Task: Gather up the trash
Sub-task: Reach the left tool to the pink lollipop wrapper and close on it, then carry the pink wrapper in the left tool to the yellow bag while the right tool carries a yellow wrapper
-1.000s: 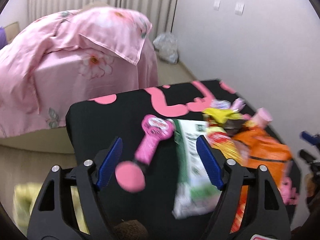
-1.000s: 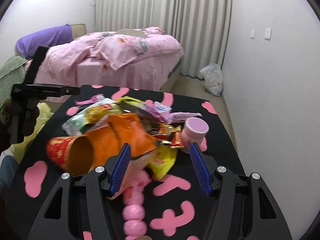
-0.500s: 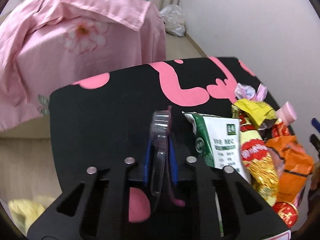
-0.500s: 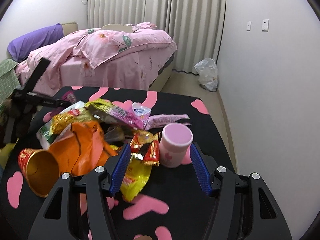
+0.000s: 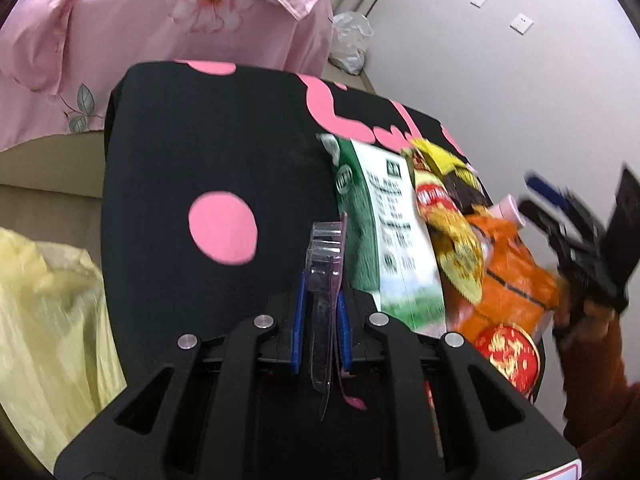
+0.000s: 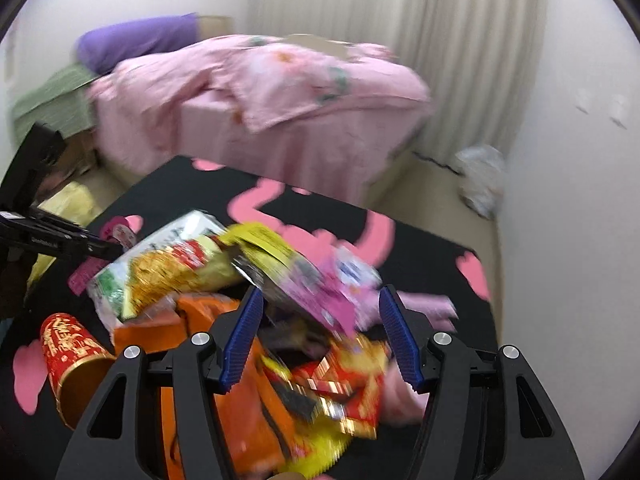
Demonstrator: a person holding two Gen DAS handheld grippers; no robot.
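My left gripper (image 5: 320,280) is shut on a pink and clear plastic blister pack (image 5: 325,256), held edge-on above the black table (image 5: 180,152); the pack also shows in the right wrist view (image 6: 118,236). A pile of trash lies to its right: a green-white snack bag (image 5: 384,220), a yellow wrapper (image 5: 444,216), an orange bag (image 5: 508,280) and a red paper cup (image 5: 512,356). My right gripper (image 6: 322,336) is open, its jaws on either side of pink (image 6: 320,292) and red-gold wrappers (image 6: 344,380) in the pile.
A yellow trash bag (image 5: 44,320) hangs off the table's left edge. A pink-covered bed (image 6: 280,92) stands behind the table. A white plastic bag (image 6: 480,180) lies on the floor by the wall and curtain.
My left gripper closed on the pink blister pack and lifted it, drawing back toward the yellow bag. My right gripper moved forward and down over the wrapper pile, staying open.
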